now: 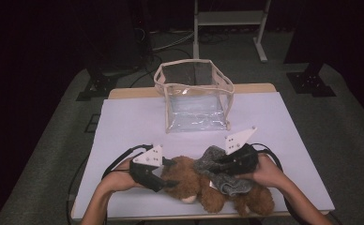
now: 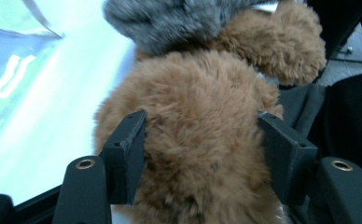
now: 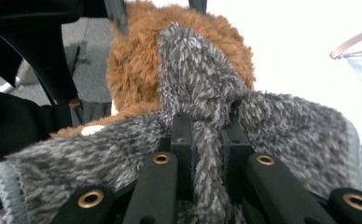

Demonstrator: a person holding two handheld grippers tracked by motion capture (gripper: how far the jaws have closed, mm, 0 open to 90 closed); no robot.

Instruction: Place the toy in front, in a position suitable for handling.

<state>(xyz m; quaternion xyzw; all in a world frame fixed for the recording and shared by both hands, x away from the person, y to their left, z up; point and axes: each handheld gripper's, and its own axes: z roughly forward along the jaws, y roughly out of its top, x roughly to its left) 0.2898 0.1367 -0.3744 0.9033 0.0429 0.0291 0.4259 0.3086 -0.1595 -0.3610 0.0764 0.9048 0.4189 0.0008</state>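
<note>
One clear bag [image 1: 196,96] holding nothing; left tongs [image 2: 202,140] clamped on teddy bear [image 2: 202,121], right tongs [image 3: 206,135] on grey garment [image 3: 281,126].

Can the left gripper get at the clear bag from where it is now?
Probably not yet. The left gripper is closed on the brown teddy bear, so it is occupied. The white table cover between it and the clear bag looks bare, so once it lets go the path seems free.

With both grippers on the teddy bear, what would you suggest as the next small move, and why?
Probably lift the right gripper slightly, drawing the grey knit garment off the brown teddy bear. Its jaws already pinch a fold of the knit, while the left gripper straddles the bear's body, steadying it on the table.
</note>
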